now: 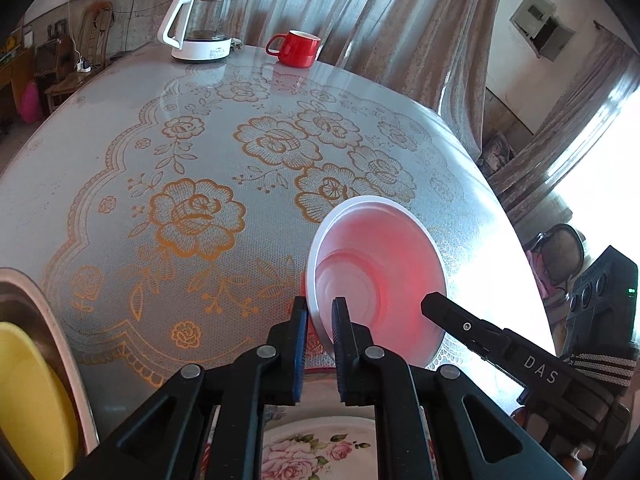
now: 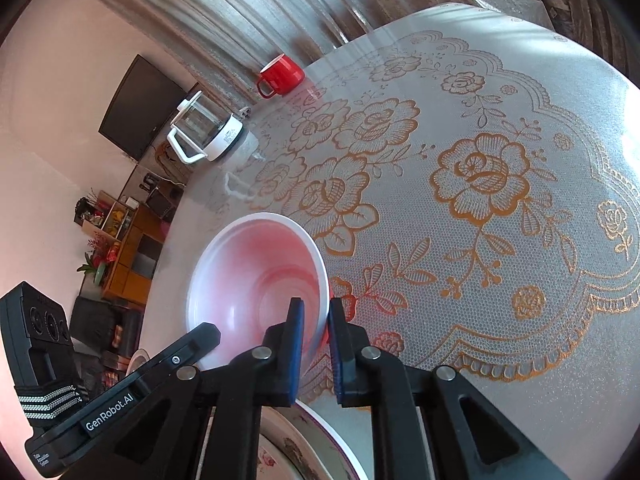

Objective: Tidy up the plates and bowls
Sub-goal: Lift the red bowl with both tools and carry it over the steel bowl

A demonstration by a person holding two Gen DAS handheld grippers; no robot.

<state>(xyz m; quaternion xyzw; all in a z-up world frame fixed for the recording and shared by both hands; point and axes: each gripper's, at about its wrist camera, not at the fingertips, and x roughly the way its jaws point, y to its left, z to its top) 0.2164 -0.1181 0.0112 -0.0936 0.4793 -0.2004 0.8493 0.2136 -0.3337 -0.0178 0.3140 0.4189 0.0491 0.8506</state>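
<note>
Here, both claws grip one thin white plastic bowl with a pink-red tinted inside [image 1: 378,276], each on an opposite side of its rim.

Left wrist view: the left claw [image 1: 323,310] stands at lower centre of the frame, narrow, its pads pinching the bowl's near-left rim; the wall runs between the two fingers. The bowl sits just right of centre, lower half, tilted with its mouth towards the camera. The right claw's black finger [image 1: 440,308] enters from the lower right and meets the bowl's right edge.

Right wrist view: the right claw [image 2: 316,312] is at lower centre, narrow, clamped on the bowl's [image 2: 256,276] right rim. The left claw's finger [image 2: 200,338] comes in from the lower left, at the bowl's lower-left edge.

Surroundings: the worktop [image 1: 120,184] carries a grey cloth with gold lace-pattern roses. A glass kettle with white base and handle [image 1: 202,24] stands at upper left of the left view; a red ceramic mug [image 1: 296,49] stands near it, to its right. Both are well apart from the bowl.

A white plate with pink flower print [image 1: 312,454] lies at the bottom edge, below the left claw. A yellow dish [image 1: 28,396] inside a metal basin [image 1: 52,316] shows at the lower left edge.

Nothing lies between bowl and claws.
</note>
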